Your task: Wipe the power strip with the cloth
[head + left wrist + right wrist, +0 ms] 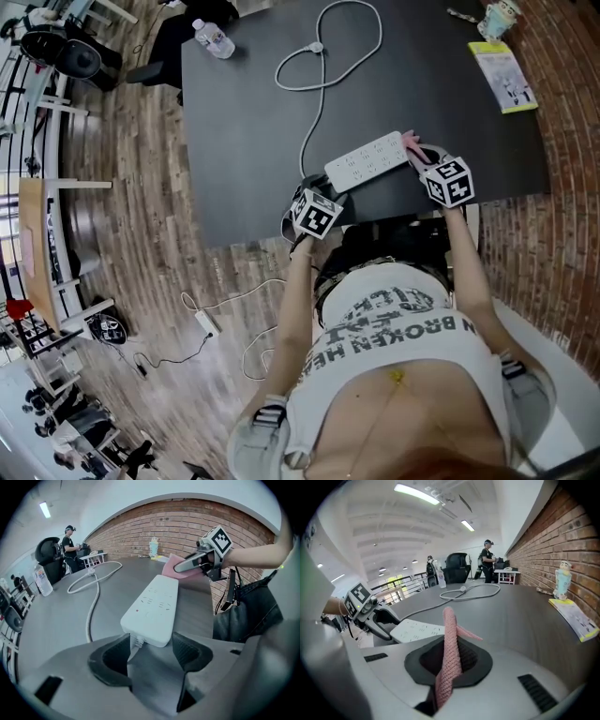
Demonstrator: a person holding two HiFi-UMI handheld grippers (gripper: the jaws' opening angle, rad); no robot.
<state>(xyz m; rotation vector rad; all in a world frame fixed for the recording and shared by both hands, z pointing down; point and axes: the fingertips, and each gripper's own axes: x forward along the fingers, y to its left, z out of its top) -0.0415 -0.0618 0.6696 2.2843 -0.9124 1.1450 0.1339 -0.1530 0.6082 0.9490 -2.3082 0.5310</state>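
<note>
A white power strip lies on the black table near its front edge; its white cable loops toward the far side. My left gripper has its jaws on either side of the strip's cable end, shut on it. My right gripper is at the strip's other end, shut on a pink cloth. The cloth rests against that far end of the strip. In the left gripper view the right gripper shows beyond the strip.
A water bottle lies at the table's far left corner. A yellow-green booklet and a small figure cup sit far right by the brick wall. Another power strip lies on the floor. A person stands beyond the table.
</note>
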